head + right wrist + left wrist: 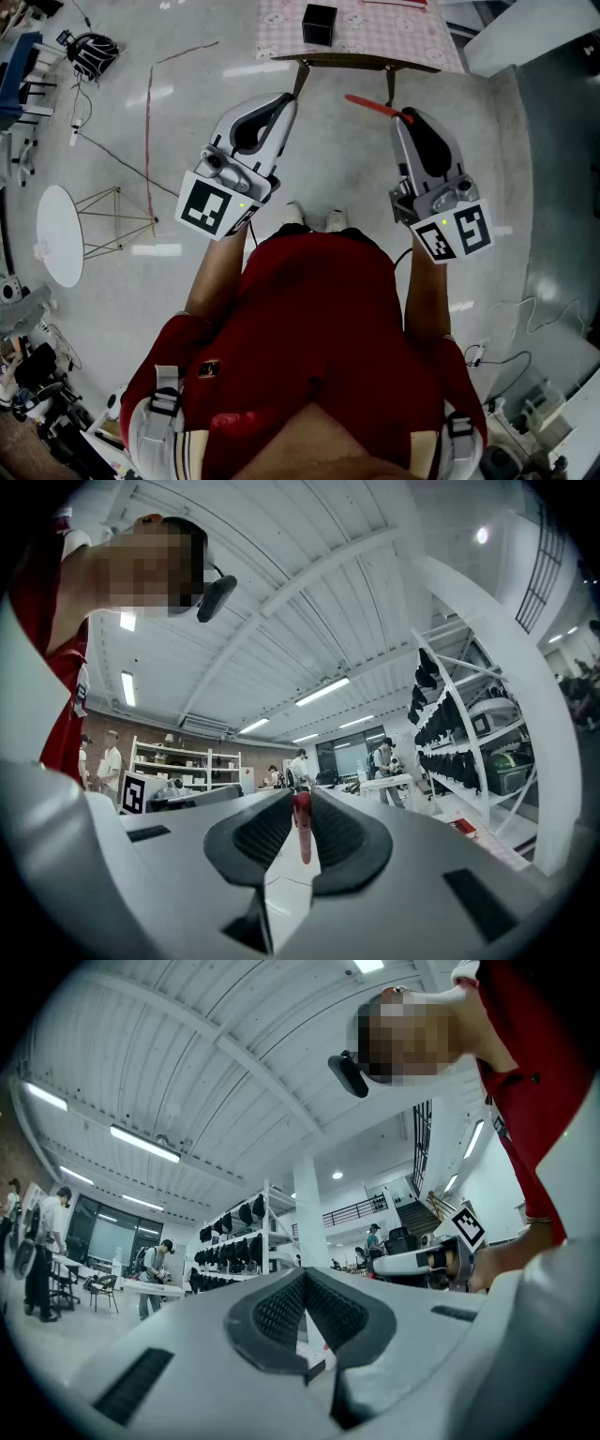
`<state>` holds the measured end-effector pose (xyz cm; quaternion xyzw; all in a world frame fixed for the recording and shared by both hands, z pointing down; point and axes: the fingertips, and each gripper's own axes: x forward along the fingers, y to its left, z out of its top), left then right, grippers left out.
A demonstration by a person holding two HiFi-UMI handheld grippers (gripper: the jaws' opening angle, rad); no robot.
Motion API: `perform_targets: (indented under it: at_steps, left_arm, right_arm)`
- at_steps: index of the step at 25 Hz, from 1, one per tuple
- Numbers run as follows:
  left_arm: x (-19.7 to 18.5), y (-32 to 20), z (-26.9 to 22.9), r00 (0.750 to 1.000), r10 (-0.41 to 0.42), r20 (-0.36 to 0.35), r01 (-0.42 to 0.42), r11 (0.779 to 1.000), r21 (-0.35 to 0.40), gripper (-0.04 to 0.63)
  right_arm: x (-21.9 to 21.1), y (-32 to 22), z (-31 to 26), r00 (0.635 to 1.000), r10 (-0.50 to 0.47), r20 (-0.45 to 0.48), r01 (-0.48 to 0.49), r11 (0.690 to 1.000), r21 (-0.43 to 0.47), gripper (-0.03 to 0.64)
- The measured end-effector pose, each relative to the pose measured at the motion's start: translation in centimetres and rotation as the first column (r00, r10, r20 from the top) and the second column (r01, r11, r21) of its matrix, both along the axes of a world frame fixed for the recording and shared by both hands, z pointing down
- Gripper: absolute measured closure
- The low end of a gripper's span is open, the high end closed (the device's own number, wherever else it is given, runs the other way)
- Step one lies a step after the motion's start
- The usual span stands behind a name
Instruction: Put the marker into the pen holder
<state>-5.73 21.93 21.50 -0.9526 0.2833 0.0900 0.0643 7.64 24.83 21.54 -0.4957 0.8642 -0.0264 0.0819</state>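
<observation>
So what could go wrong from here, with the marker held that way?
The right hand-held gripper pinches the red marker near one end, so most of it sticks out sideways; it may swivel or slip. The black pen holder on the table looks small, so a crosswise marker might hit its rim or knock it over.

1. Red short-sleeved shirt; small dark badge at its 9 o'clock.
2. Grey harness straps, buckled, on both shoulders.
3. White shoes.
4. White-shelled: left gripper, right gripper; black-and-white marker cubes.
</observation>
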Motion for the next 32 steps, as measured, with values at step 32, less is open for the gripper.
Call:
perform_targets:
  at_steps: [32]
  left_arm:
    - [-10.4,-6.5,2.5,1.000,0.019,-0.002,-0.019,1.000,-0.013,0.589]
  right_arm:
    - [-7.8,-6.8,1.3,0.996,0.093,-0.015,-0.093,0.996,-0.016,0.558]
